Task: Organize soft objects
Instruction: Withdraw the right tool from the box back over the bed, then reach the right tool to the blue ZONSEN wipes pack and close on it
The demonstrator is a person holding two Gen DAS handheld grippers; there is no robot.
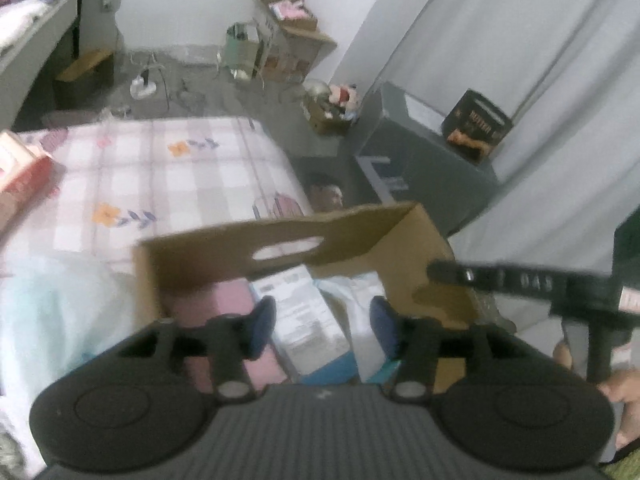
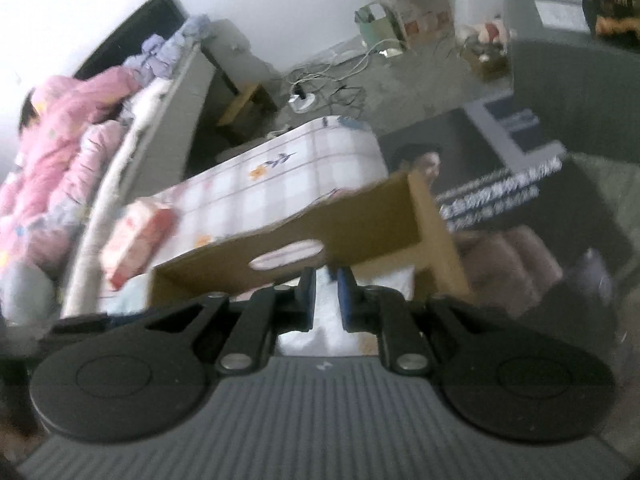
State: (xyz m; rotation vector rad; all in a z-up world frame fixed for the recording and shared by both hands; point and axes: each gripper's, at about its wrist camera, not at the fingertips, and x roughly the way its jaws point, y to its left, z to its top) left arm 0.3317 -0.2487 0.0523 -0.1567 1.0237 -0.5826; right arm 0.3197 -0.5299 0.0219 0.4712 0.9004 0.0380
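Soft packs lie inside an open brown cardboard box (image 1: 360, 236) with an oval handle hole. This box sits on a bed with a pink and white checked sheet (image 1: 160, 172).

The left wrist view looks down into the box. It shows a soft pink pack (image 1: 228, 300), a pale blue and white pack with grey print (image 1: 304, 320) and a white pack (image 1: 360, 320) side by side. The print on the middle pack is too blurry to read. The left gripper (image 1: 324, 320) hangs over them with its jaws apart, and its blue pads (image 1: 264, 320) touch nothing. The black right gripper's side (image 1: 520, 280) also shows here, with white marks that I cannot read, and a person's hand (image 1: 624, 392) holds it.

The right wrist view shows less of the inside of the box, just a bit of white pack between the fingers. The right gripper (image 2: 326, 296) is nearly closed, with a thin gap between the pads, and I cannot tell if it pinches anything. Only this view shows a pink quilt (image 2: 60, 140) on a second bed. Both views show a red and white soft pack (image 2: 136, 236) on the checked sheet.

A dark box with gold letters (image 1: 476, 128) sits on a grey cabinet (image 1: 420, 152), but the letters are too blurry to read.
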